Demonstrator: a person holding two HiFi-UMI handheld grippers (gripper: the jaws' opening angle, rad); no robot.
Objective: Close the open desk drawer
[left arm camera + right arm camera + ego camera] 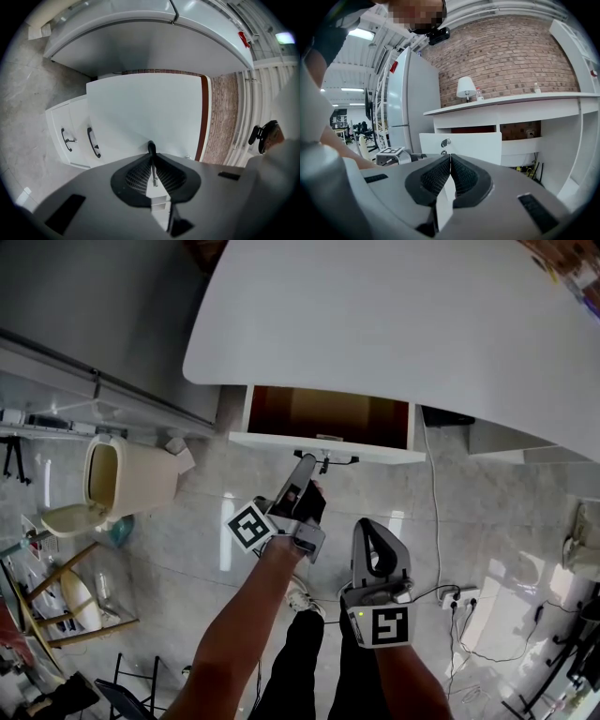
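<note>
So the left arm (248, 615) is stretched straight out to the drawer (375, 448), which sticks out from under the white desk (394, 324) with its brown inside showing. The left gripper (309, 463) lies level with its tip right at the drawer front. Its jaws are pinched down narrow on the black handle (151, 146). In the left gripper view the handle pokes up between the pads, with the white drawer front filling the space behind it.

The right arm (412, 681) is tucked in shorter. The right gripper (367, 525) hangs well back from the drawer, nearer the person and a bit to the right of the handle, aimed roughly at the desk. Its jaws are pressed together with nothing between them, and past them the right gripper view shows the drawer front from farther off.

Counts:
- two grippers, only the left one on anything
- one open drawer
- two more black handles (93, 142) on fronts just left of the drawer in the left gripper view
- one lamp (465, 87) on the desk above the drawer
- one beige bin (127, 474) on the floor, well left of the drawer
</note>
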